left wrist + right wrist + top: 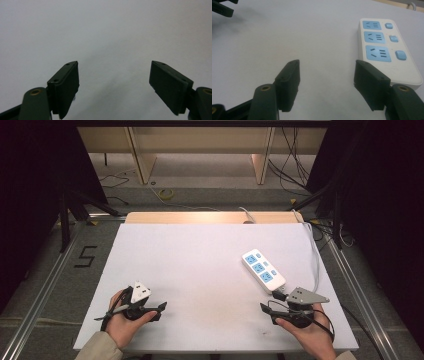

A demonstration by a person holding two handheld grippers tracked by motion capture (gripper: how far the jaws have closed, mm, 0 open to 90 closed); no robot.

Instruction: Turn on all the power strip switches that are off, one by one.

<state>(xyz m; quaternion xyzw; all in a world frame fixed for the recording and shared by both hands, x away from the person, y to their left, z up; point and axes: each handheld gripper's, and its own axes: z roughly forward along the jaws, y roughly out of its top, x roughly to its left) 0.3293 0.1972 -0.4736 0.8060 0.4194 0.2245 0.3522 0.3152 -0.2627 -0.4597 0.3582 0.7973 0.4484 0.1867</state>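
Hiding the power strip point(387, 47) corner: right tongs point(327, 85), spread.

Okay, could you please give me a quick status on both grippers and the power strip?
Left gripper open, empty, over bare table. Right gripper open, empty, just short of power strip. Strip lies flat, untouched. Nothing in the way.

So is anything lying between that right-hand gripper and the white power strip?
Nothing visible. The right gripper sits open beside the near end of the power strip, with bare white table between them.
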